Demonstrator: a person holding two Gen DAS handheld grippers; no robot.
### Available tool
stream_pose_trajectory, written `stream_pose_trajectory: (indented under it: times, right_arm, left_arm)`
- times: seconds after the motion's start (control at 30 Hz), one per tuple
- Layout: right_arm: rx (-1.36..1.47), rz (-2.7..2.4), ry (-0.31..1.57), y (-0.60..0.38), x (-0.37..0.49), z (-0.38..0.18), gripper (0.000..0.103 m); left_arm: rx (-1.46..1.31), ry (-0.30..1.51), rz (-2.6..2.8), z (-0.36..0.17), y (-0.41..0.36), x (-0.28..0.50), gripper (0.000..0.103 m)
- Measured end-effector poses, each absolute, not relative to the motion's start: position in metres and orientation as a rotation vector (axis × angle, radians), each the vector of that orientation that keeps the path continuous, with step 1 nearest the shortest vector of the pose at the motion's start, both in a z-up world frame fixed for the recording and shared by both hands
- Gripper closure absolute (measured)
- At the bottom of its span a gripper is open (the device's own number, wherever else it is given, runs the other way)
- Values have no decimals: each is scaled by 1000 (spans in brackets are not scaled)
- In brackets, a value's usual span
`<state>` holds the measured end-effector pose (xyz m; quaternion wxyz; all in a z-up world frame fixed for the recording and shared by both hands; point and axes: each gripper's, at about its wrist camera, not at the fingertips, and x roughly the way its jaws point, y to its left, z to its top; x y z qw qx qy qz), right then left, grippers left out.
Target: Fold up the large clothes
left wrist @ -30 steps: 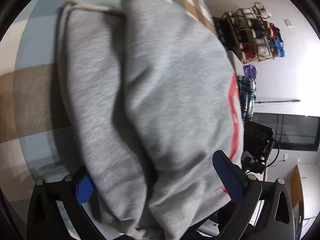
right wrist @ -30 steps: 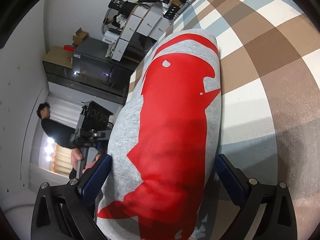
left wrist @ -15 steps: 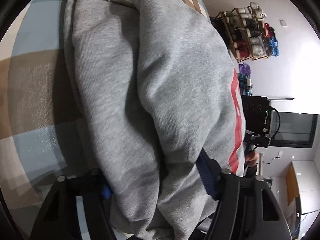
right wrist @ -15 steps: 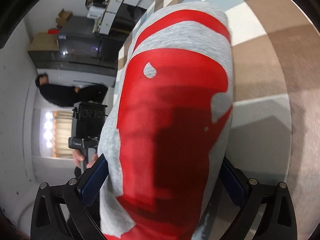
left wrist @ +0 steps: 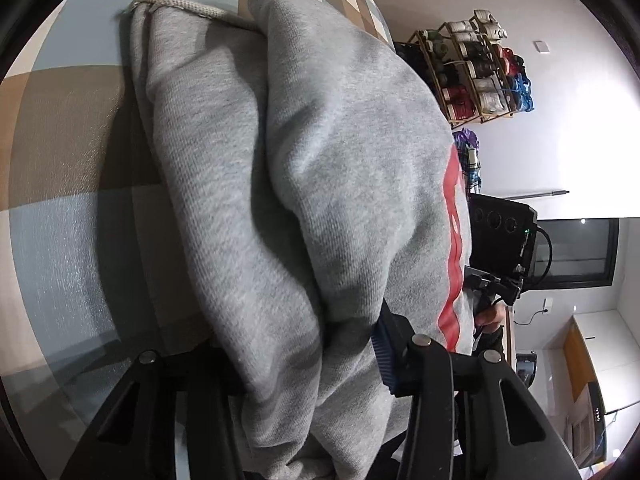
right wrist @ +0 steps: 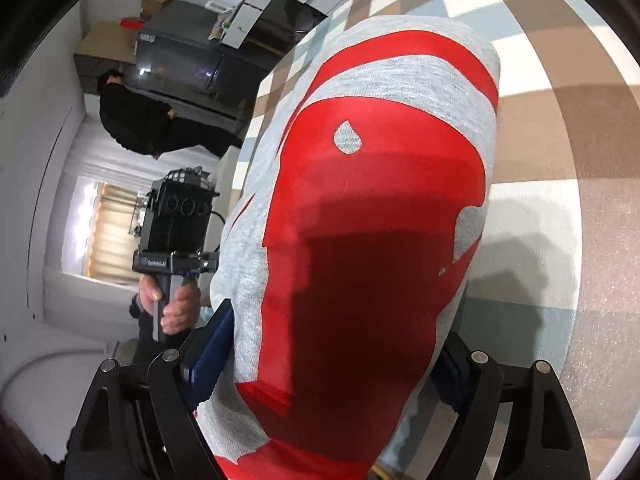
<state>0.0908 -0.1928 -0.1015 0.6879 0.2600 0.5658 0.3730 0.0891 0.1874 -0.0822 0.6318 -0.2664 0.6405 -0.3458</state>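
Note:
A folded grey sweatshirt (left wrist: 320, 184) with a big red print (right wrist: 372, 240) lies in a thick bundle on the checked bed cover (left wrist: 60, 128). My left gripper (left wrist: 304, 360) is shut on the bundle's near end, its blue-padded finger (left wrist: 384, 352) pressed into the cloth; the other finger is hidden under the fabric. My right gripper (right wrist: 328, 364) is closed onto the other end of the sweatshirt, with a blue pad (right wrist: 212, 348) against the cloth on the left. A cream drawstring (left wrist: 180, 4) shows at the far edge.
The other handheld gripper (right wrist: 176, 224) and the person's hand show in the right wrist view. A shoe rack (left wrist: 472, 68) stands against the wall. Dark cabinets (right wrist: 192, 64) and a person in black (right wrist: 136, 116) are at the room's far side.
Both grippers have closed in on the sweatshirt bundle: the left finger pads, wide apart a second ago, now pinch the cloth. The right gripper has narrowed and moved closer to the print.

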Motion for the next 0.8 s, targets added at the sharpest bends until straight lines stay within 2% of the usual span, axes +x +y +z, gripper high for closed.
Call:
stream_pose_trajectory:
  times: [0.07, 0.13, 0.23, 0.3, 0.37, 0.43, 0.57, 0.8]
  right_arm:
    - [607, 835, 1265, -194, 100, -105, 17]
    - [617, 834, 1261, -194, 104, -108, 14]
    - [631, 843, 1245, -196, 100, -113, 13]
    - [654, 842, 1229, -198, 97, -114, 13]
    - [649, 836, 1200, -201, 92, -110, 17]
    - [647, 830, 1170, -203, 86, -103, 21]
    - [639, 837, 1115, -199, 76, -84, 27]
    - [619, 886, 1036, -184, 64, -53, 29]
  left_arm:
    - [-618, 1485, -750, -87, 186, 94, 44]
    - [-673, 1487, -758, -92, 183, 97, 39]
    - [-657, 1442, -788, -90, 178, 94, 39]
    - [-627, 1432, -781, -88, 175, 91, 48]
    - [-627, 1428, -783, -85, 178, 90, 62]
    - [-620, 1414, -780, -76, 184, 88, 68]
    - [-599, 1373, -784, -60, 184, 79, 73]
    - [-603, 1332, -792, -50, 186, 70, 74]
